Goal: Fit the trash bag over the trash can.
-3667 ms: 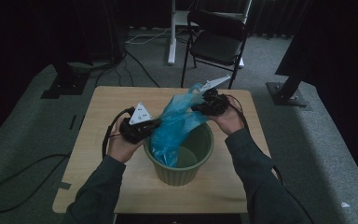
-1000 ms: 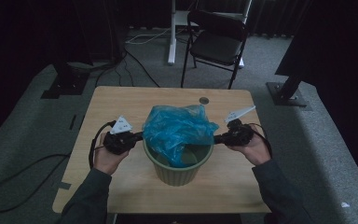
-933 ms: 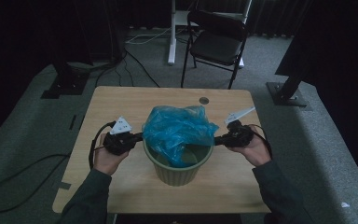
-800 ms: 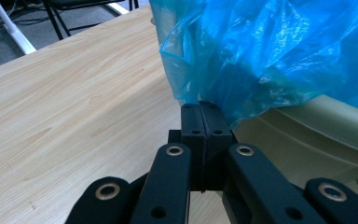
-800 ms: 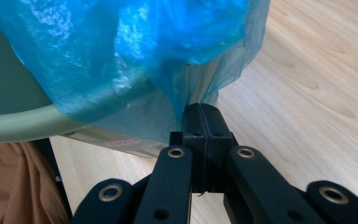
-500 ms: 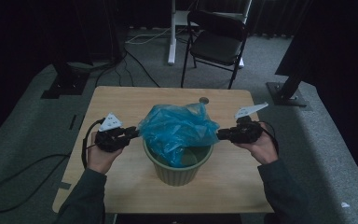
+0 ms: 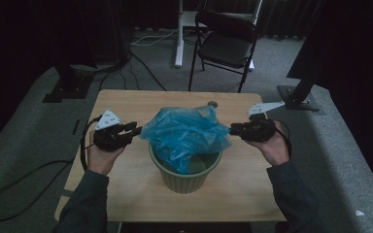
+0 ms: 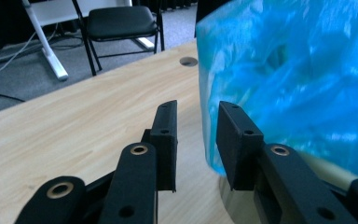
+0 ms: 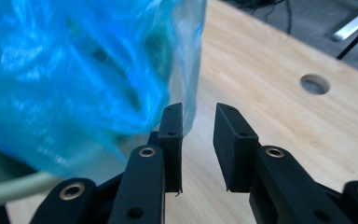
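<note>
Green bin (image 7: 185, 172) stands mid-table (image 7: 126, 102), a bit toward the near edge. Blue bag (image 7: 184, 133) sits in it, bunched up and puffed above the rim, spilling over the rim on the left and right sides, lower part hanging inside the bin.

Left tongs (image 7: 133, 131) sit just left of the bag, over the table's left part, held in the person's left hand (image 7: 102, 155). In the left gripper view the left tongs (image 8: 196, 133) have jaws parted by a narrow gap, nothing between them; bag (image 8: 298, 79) is just beside the right-hand jaw, its edge right next to that jaw; whether it touches I cannot tell.

Right tongs (image 7: 234, 129) sit just right of the bag, over the table's right part, held in the right hand (image 7: 272, 145). In the right gripper view the right tongs (image 9: 198, 140) are likewise parted a little, gap empty; bag (image 9: 74, 70) lies beside the left-hand jaw and partly behind it, bin rim (image 9: 9, 186) shows low at the left.

Both tongs point inward at the bag from opposite sides, roughly level with each other. Small round hole (image 7: 212, 103) in the tabletop near the far edge, behind the bag. Black chair (image 7: 226, 43) on the floor beyond the table.
</note>
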Motion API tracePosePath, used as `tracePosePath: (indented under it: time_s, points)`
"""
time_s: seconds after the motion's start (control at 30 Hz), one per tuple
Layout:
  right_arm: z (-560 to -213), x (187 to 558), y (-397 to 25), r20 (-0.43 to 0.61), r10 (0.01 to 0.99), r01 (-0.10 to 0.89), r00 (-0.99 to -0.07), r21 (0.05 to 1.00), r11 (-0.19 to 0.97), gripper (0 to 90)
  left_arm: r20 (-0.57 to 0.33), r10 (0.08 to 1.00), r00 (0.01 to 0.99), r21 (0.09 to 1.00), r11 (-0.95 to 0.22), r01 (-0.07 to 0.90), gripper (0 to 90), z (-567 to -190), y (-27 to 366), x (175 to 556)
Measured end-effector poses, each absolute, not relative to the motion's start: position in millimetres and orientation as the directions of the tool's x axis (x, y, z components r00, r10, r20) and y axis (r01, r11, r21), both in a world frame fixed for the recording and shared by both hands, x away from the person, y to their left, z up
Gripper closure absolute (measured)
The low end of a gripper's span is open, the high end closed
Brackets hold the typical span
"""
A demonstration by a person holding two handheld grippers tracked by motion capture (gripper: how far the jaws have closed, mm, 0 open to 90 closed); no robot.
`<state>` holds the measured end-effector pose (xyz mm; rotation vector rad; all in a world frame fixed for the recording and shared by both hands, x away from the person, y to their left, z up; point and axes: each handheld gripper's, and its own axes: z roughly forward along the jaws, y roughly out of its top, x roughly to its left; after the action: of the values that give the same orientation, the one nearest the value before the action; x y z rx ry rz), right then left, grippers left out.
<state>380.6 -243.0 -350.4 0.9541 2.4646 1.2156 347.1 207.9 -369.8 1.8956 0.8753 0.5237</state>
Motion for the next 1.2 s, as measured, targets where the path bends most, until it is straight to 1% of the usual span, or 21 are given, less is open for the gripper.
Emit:
tracePosePath:
  time_s: [0.27,0.4,0.5,0.57,0.6,0.73,0.87,0.93,0.97,1.0,1.03,1.13,1.2]
  points:
    - [-338,385,-240,0.059,0.658,0.422,-0.750,0.809,0.409,72.9,0.010,0.757,0.654,0.893,-0.301,0.335,66.9,-358,193,361]
    - [-334,388,-230,0.049,0.643,0.399,-0.764,0.819,0.412,74.3,0.004,0.749,0.662,0.887,-0.309,0.345,66.8,-358,184,369]
    - [-334,389,-223,0.048,0.626,0.390,-0.778,0.818,0.422,74.3,0.003,0.728,0.685,0.881,-0.326,0.343,63.7,-359,178,371]
    - [-334,389,-216,0.044,0.601,0.375,-0.798,0.817,0.439,72.5,0.011,0.714,0.701,0.879,-0.341,0.334,60.4,-359,174,372]
    - [-334,389,-216,0.044,0.601,0.375,-0.798,0.817,0.439,72.5,0.014,0.708,0.706,0.878,-0.346,0.330,60.4,-359,172,373]
    - [-333,389,-206,0.034,0.571,0.349,-0.820,0.820,0.453,68.3,0.018,0.690,0.724,0.877,-0.358,0.319,55.8,-359,165,376]
    - [-331,392,-198,0.032,0.555,0.336,-0.831,0.824,0.456,64.3,0.019,0.679,0.733,0.876,-0.365,0.316,55.5,-357,159,380]
    - [-330,393,-196,0.037,0.556,0.340,-0.830,0.825,0.452,63.9,0.015,0.676,0.737,0.874,-0.367,0.319,56.9,-358,156,382]
    - [-330,396,-193,0.043,0.554,0.342,-0.831,0.826,0.449,63.8,0.023,0.678,0.735,0.869,-0.377,0.320,62.2,-358,155,383]
    - [-330,396,-193,0.043,0.554,0.342,-0.831,0.826,0.449,63.8,0.029,0.681,0.731,0.865,-0.384,0.323,62.2,-358,154,383]
    - [-329,397,-193,0.052,0.546,0.344,-0.836,0.825,0.449,62.8,0.034,0.687,0.726,0.862,-0.388,0.326,65.9,-359,153,384]
    - [-329,397,-193,0.061,0.533,0.344,-0.844,0.824,0.450,60.6,0.031,0.697,0.717,0.865,-0.378,0.330,81.1,-359,154,385]
    - [-330,396,-193,0.056,0.532,0.341,-0.845,0.823,0.455,59.7,0.030,0.712,0.702,0.869,-0.365,0.333,86.3,-359,156,385]
